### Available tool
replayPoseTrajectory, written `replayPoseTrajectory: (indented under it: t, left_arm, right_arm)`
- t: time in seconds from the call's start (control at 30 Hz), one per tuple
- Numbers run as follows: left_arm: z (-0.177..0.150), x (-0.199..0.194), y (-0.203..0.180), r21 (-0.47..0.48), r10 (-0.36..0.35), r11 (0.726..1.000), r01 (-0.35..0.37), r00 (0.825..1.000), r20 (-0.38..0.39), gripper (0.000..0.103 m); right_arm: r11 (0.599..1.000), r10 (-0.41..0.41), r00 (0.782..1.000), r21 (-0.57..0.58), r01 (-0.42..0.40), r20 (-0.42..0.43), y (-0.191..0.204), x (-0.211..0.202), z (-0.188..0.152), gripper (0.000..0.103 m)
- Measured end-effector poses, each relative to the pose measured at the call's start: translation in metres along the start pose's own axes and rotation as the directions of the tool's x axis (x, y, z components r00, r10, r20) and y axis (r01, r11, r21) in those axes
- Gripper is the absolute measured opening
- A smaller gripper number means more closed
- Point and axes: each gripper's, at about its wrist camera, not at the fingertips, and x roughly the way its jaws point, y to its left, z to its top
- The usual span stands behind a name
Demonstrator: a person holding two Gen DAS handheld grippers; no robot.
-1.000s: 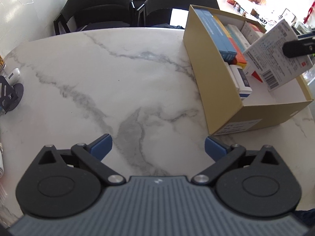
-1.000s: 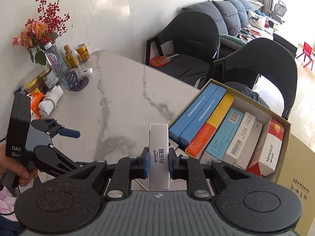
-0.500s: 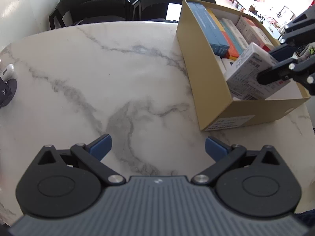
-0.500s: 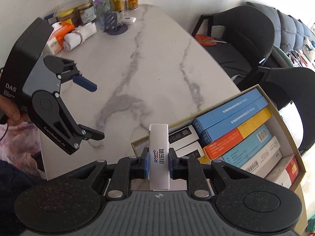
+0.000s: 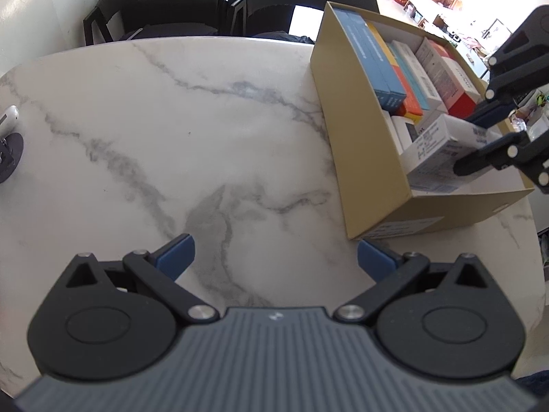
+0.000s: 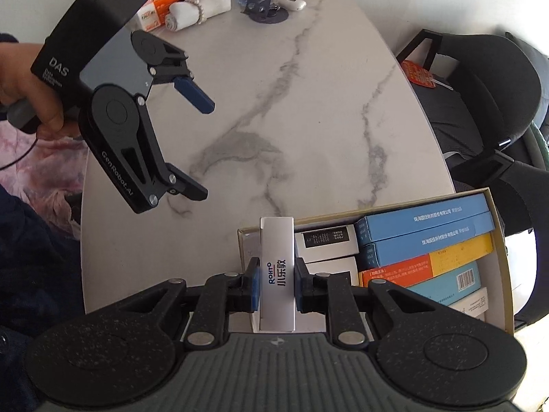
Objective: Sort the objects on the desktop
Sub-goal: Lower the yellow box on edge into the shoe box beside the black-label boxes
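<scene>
At the left of the right-wrist view a person's hand (image 6: 24, 82) holds the left claw (image 6: 199, 147), its blue-padded jaws spread wide with nothing between them, hanging over the bare white marble desk (image 6: 274, 103); in its own view the left claw (image 5: 274, 257) fills the lower frame in the same released state. Along the top edge of the right-wrist view stand jars, cans and a rolled white cloth (image 6: 197, 13), well apart from the work. At lower centre the right claw (image 6: 276, 288) is clenched on a slim white cardboard carton with blue lettering (image 6: 277, 267), pads pressing its two narrow sides about mid-length, the carton upright over the near-left corner of the tan cardboard box (image 6: 499, 240). To the right, that box holds blue, orange and teal cartons packed side by side. The carton looks light and thin-walled, likely to dent under hard squeezing and smooth enough to slip; a hold across the narrow sides near the middle seems soundest.
</scene>
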Motion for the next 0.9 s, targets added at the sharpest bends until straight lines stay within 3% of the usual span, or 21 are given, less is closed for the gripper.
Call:
replayPoseTrajectory:
  t: [0.17,0.33,0.9]
  left_arm:
    - [-0.006,0.000,0.006,-0.025,0.001,1.000,-0.001,1.000,-0.008,0.103]
    - [-0.016,0.001,0.014,-0.061,0.010,0.998,-0.011,1.000,-0.026,0.103]
    - [-0.017,0.000,0.011,-0.059,0.004,0.998,-0.005,1.000,-0.019,0.103]
  right_arm:
    - [1.000,0.019,1.000,-0.010,-0.020,-0.020,0.005,0.018,0.001,0.021]
    - [1.000,-0.015,0.999,-0.018,0.014,-0.043,0.006,0.036,0.000,0.021]
    - [0.995,-0.059,0.998,0.081,0.058,0.012,0.003,0.047,-0.013,0.024]
